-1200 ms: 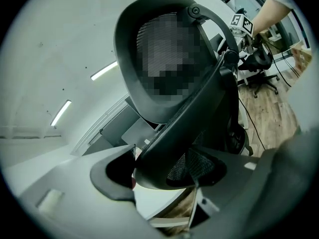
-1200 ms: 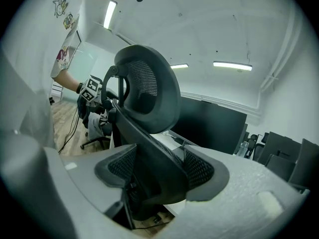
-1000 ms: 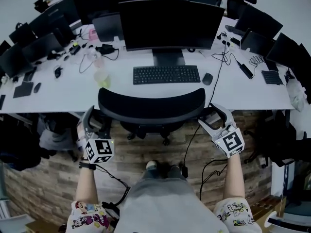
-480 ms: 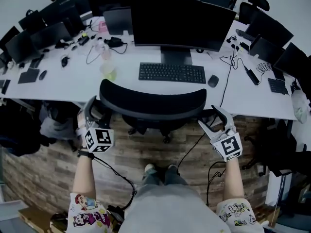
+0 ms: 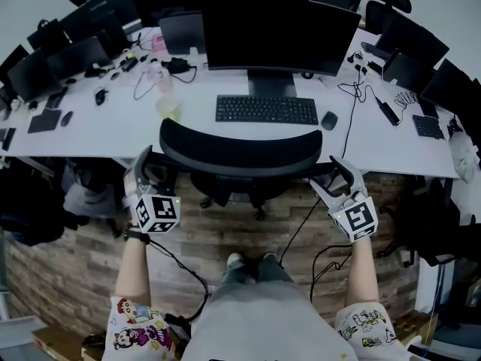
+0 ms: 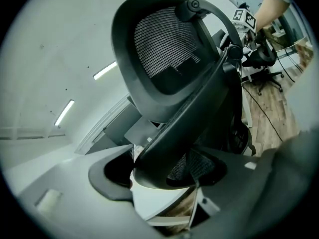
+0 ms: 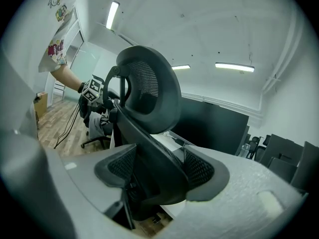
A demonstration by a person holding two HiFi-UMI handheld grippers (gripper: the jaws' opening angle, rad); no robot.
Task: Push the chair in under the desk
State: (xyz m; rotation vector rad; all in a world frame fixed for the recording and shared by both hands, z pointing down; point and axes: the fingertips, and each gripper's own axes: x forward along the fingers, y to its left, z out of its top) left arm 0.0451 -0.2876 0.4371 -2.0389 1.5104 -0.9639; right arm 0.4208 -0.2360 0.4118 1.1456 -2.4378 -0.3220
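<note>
Head view: each gripper's cube carries black-and-white square markers, and the short sleeves at the bottom have cartoon prints whose lettering is too small to read. Both forearms reach straight forward from the lower frame. The left gripper (image 5: 154,173) is at centre left, at the left end of the backrest of the black office chair (image 5: 237,153). The right gripper (image 5: 328,177) is at centre right, at the backrest's right end. The chair sits mid-frame with its seat partly under the near edge of the white desk (image 5: 98,138). A keyboard (image 5: 267,110), a mouse (image 5: 329,120) and a large dark monitor (image 5: 278,32) sit on the desk beyond the chair. More monitors are in the upper left and upper right. The floor is wood plank.

Left gripper view: the left gripper (image 6: 164,183) is tilted up. Its jaws are partly open and closed around the rim of the chair (image 6: 164,49), with the backrest frame filling the gap and touching both pads. The mesh headrest is at upper centre.

Right gripper view: the right gripper (image 7: 154,178) has the same hold. Its jaws are partly open and clamped on the frame edge of the chair (image 7: 149,88), with both pads against it. The monitor (image 7: 214,123) is at centre right. A forearm and a printed sleeve are at upper left.
</note>
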